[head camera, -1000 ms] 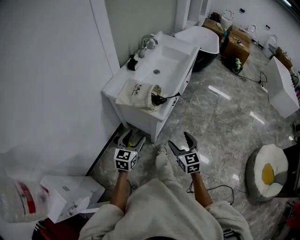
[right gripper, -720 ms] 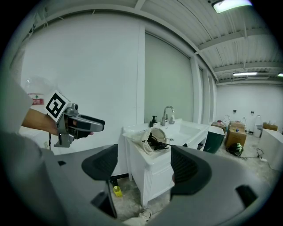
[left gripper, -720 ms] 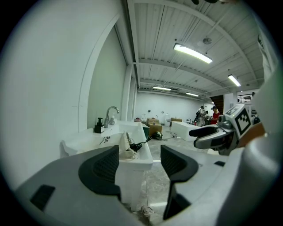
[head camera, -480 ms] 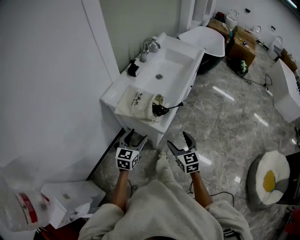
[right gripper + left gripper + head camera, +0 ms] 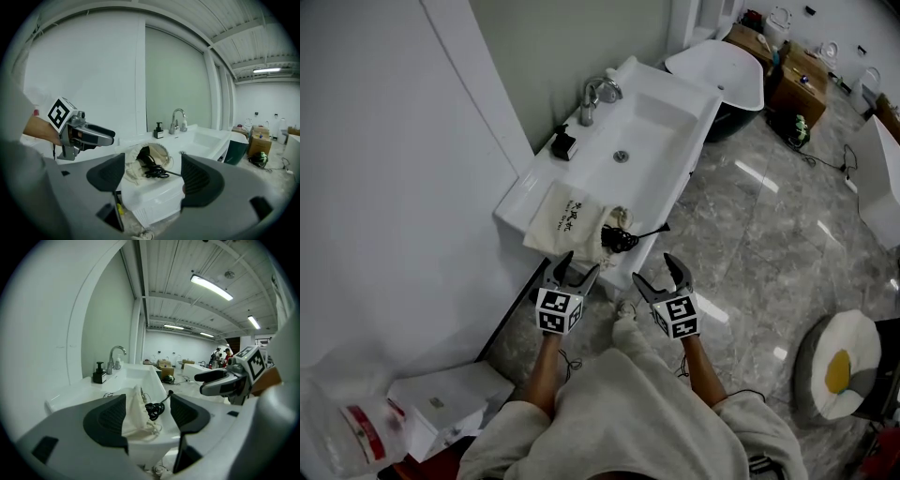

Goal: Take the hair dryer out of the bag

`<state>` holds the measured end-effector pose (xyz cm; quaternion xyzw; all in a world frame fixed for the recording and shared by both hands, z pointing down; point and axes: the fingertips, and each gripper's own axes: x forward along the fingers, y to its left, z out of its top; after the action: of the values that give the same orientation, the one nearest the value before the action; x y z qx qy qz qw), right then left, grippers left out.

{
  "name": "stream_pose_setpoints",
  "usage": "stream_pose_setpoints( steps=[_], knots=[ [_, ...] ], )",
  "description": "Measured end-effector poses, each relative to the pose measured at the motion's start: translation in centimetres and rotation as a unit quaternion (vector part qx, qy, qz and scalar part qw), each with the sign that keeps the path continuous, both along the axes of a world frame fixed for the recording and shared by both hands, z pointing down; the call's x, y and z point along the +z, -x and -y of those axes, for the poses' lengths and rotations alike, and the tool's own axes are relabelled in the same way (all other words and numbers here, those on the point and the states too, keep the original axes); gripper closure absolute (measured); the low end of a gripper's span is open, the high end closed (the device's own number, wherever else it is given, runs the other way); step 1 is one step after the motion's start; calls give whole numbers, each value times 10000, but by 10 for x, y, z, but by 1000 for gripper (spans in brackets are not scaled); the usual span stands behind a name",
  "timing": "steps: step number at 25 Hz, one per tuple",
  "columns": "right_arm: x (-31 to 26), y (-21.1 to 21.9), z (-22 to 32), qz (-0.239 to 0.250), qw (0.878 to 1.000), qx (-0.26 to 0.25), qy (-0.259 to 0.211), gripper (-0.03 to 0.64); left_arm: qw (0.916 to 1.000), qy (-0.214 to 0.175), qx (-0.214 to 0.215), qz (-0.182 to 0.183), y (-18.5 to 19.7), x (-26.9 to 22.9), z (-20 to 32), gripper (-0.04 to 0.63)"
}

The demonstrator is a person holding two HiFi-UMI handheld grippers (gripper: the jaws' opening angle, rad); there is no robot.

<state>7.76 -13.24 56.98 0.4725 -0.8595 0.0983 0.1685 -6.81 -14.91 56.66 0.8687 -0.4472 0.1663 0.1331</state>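
A cream drawstring bag lies on the near end of a white sink counter. Its open mouth faces me, and a black cord spills out of it. In the right gripper view a dark shape, probably the hair dryer, sits inside the bag behind the cord. My left gripper hangs open just below the counter's near edge. The right gripper is open beside it. Neither touches the bag. In the left gripper view the bag and cord show between the open jaws.
A faucet and a black soap dispenser stand at the counter's back by the wall. A white bathtub and cardboard boxes lie beyond. A white box and a round cushion are on the floor.
Both grippers have come forward towards the counter's near edge and the bag, which now lies closer in the head view. Both stay open.
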Motion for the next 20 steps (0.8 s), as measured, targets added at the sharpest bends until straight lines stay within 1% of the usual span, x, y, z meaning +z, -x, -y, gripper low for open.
stream_pose_setpoints(
  steps=[9, 15, 20],
  knots=[
    [10, -7, 78, 91, 9994, -268, 187, 258, 9992, 317, 5, 262, -23, 19, 68, 319],
    [22, -7, 108, 184, 9982, -445, 367, 258, 9976, 545, 26, 432, -36, 33, 96, 319],
    [34, -1, 117, 227, 9963, -640, 523, 258, 9944, 757, 85, 737, -44, 50, 108, 319]
  ],
)
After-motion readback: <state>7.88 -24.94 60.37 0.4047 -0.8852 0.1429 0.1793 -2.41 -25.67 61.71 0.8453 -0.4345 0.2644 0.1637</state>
